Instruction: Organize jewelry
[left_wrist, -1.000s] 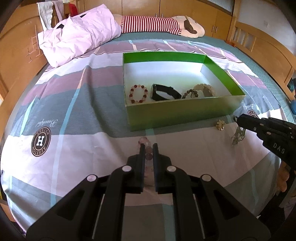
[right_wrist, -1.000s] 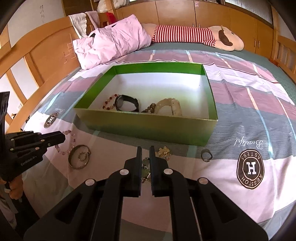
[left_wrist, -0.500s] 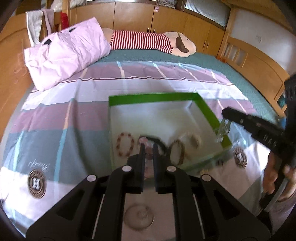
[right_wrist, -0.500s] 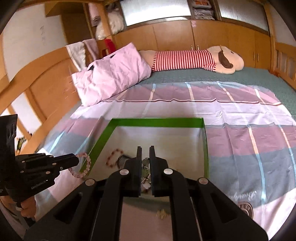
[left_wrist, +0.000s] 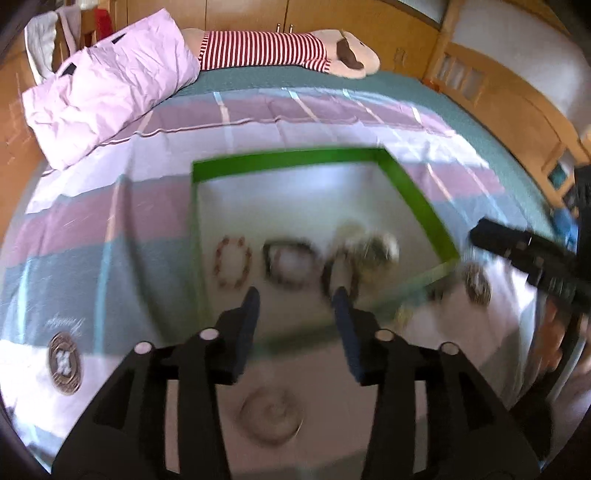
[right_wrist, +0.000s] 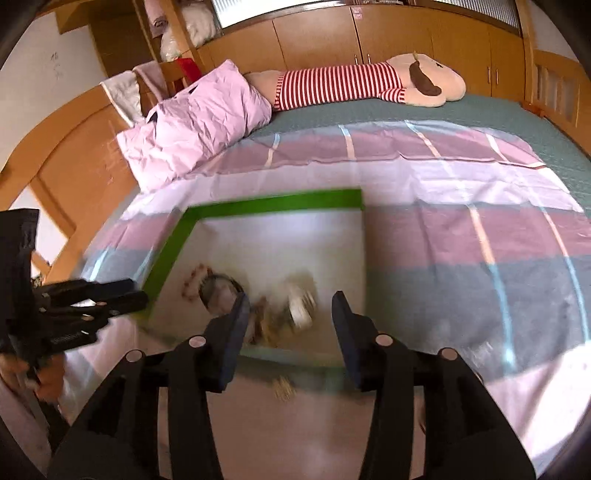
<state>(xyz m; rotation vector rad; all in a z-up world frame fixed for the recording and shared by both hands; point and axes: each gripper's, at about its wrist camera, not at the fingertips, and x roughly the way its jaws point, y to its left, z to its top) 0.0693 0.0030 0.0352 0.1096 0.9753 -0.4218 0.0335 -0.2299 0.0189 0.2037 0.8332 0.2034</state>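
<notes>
bright daylight | foreground motion-blurred | fisheye-curved edges | dark corner vignette

The far half of the green box (right_wrist: 273, 205) is left bare. The near half is crowded by bracelets (left_wrist: 232, 262). Open bed (right_wrist: 461, 236) is seen to its right.

Home bedroom, made bed (right_wrist: 443, 229), pillow (right_wrist: 192, 129), plush toy (right_wrist: 369, 83), wooden wardrobes (right_wrist: 369, 33)

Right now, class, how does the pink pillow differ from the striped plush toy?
The pink pillow is plain and crumpled; the striped plush toy has red-and-white bands. The pillow lies nearer the green box; the toy lies farther back. Both rest on the bed.
</notes>
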